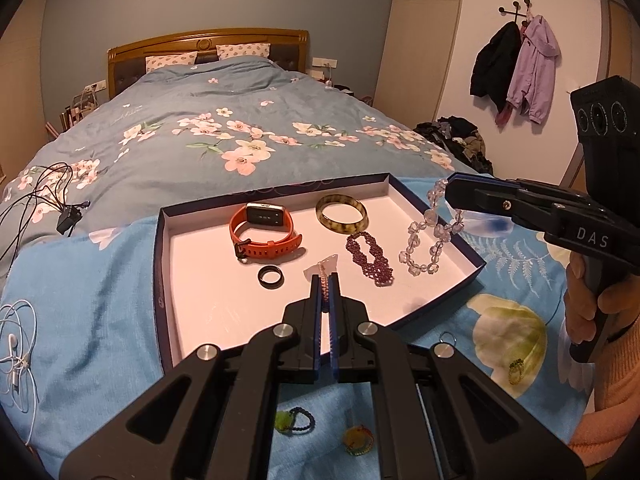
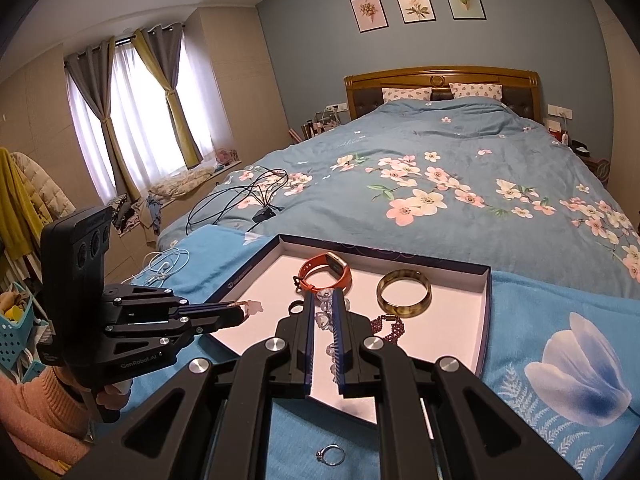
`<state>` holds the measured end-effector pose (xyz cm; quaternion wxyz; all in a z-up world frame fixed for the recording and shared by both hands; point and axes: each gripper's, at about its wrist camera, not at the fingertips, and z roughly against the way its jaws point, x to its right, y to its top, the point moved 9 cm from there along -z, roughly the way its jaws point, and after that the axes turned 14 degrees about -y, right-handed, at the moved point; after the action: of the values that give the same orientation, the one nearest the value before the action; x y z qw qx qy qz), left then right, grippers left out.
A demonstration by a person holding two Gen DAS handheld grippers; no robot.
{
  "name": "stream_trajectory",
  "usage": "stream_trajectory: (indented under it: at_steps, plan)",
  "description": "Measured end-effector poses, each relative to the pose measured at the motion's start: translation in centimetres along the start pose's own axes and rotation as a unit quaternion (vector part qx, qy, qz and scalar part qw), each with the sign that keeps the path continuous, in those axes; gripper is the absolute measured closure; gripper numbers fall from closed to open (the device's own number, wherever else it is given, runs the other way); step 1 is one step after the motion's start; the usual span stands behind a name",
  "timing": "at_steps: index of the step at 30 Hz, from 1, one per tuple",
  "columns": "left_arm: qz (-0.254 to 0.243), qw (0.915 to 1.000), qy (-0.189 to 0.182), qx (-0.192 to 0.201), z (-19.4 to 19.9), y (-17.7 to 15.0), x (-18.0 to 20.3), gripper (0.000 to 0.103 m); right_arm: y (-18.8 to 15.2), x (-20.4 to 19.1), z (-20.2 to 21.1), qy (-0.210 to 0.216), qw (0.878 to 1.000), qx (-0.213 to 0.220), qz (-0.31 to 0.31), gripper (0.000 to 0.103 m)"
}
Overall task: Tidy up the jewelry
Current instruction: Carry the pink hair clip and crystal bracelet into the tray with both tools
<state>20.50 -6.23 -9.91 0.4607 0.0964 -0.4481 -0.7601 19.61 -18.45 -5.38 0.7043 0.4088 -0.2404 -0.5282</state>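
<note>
A shallow white-lined tray [image 1: 159, 264] [image 2: 488, 304] lies on a blue towel on the bed. In it are an orange watch [image 1: 262, 234] [image 2: 326, 272], an amber bangle [image 1: 341, 214] [image 2: 404, 292], a purple beaded bracelet [image 1: 368, 258] [image 2: 388, 328] and a black ring [image 1: 272, 277] [image 2: 296, 309]. My left gripper [image 1: 326, 278] [image 2: 244, 313] is shut on a thin pink chain with a pale tag [image 1: 326, 266] [image 2: 252, 306], low over the tray's front. My right gripper [image 1: 451, 194] [image 2: 323, 296] is shut on a clear crystal bead bracelet [image 1: 428, 236] [image 2: 324, 320] that hangs down to the tray's right side.
Loose rings lie on the towel [image 1: 92, 292] in front of the tray: a silver one [image 2: 330, 456], a green-and-blue one [image 1: 296, 420], a yellow one [image 1: 516, 370]. White earphones [image 1: 16, 356] and black cables [image 1: 52, 196] lie to the left. The floral quilt [image 1: 240, 132] stretches beyond.
</note>
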Motion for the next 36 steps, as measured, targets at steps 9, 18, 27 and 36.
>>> stream_trajectory:
  at_steps: [9,18,27,36]
  plan:
    - [0.005,1.0000,0.006,-0.005,-0.7,0.3,-0.9,0.100,0.1,0.1,-1.3,-0.001,1.000,-0.007,-0.005,0.096]
    - [0.006,0.9998,0.014,-0.012,-1.7,0.4,-1.7,0.100,-0.1,0.3,-2.3,-0.002,1.000,-0.015,-0.009,0.096]
    - [0.007,0.9996,0.020,-0.016,-2.3,0.5,-2.1,0.100,-0.1,0.4,-3.0,-0.005,1.000,-0.022,-0.011,0.096]
    - [0.008,0.9993,0.028,-0.024,-3.1,0.6,-2.9,0.100,-0.2,0.7,-4.2,-0.006,0.999,-0.033,-0.018,0.096]
